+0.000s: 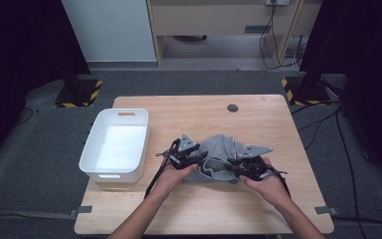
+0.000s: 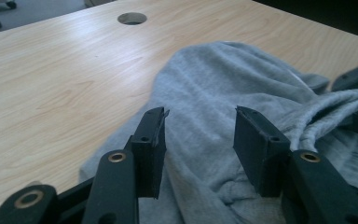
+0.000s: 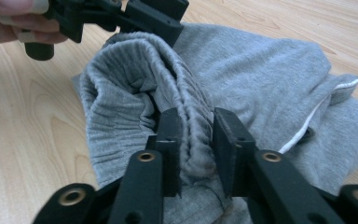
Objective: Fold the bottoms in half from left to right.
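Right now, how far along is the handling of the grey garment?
Done: the grey garment lies bunched on the table. In hand: the right gripper pinches its ribbed waistband; the left gripper stands open over the cloth. Left, probably: folding and moving it to the white bin, which holds nothing.

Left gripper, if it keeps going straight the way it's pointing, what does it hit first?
Most likely the grey garment: its bunched fabric lies right ahead between the left gripper jaws. Bare table lies beyond; depth is hard to judge.
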Tool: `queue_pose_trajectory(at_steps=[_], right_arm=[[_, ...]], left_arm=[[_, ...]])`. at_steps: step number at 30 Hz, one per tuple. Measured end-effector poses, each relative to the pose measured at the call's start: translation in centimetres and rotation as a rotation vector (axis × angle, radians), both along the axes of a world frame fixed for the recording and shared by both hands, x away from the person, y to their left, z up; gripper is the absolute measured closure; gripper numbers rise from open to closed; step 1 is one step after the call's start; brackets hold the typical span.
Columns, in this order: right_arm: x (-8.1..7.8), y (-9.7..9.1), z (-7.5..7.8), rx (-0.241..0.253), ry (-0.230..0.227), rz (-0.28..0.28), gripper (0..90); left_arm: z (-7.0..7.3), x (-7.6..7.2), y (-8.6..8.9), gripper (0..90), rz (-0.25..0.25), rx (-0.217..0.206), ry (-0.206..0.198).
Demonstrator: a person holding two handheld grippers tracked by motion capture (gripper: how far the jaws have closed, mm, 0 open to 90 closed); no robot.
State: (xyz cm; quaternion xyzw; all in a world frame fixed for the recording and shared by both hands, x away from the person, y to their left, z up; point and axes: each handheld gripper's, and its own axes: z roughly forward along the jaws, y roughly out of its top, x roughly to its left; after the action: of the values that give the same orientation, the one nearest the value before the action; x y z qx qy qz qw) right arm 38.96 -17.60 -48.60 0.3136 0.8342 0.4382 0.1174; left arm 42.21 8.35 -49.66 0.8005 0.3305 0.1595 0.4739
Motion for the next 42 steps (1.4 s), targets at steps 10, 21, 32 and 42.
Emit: queue_pose_trajectory(at_steps=[10, 21, 32, 42], right_arm=[[0.0, -0.7, 1.3, 0.069, 0.005, 0.004, 57.5], [0.9, -1.3, 2.7, 0.105, -0.006, -0.031, 54.2], [2.2, -1.9, 2.6, 0.083, -0.017, -0.125, 42.6], [2.7, -1.9, 2.1, 0.051, -0.018, -0.176, 38.7]], left_arm=[[-0.4, -0.9, -0.1, 53.1, -0.006, -0.006, -0.003], [-0.6, -1.2, -0.2, 53.0, -0.015, -0.001, -0.002], [-0.8, -1.5, -0.1, 52.8, -0.021, -0.002, -0.001], [-0.9, -1.9, -0.2, 52.8, -0.027, 0.0, -0.001]])
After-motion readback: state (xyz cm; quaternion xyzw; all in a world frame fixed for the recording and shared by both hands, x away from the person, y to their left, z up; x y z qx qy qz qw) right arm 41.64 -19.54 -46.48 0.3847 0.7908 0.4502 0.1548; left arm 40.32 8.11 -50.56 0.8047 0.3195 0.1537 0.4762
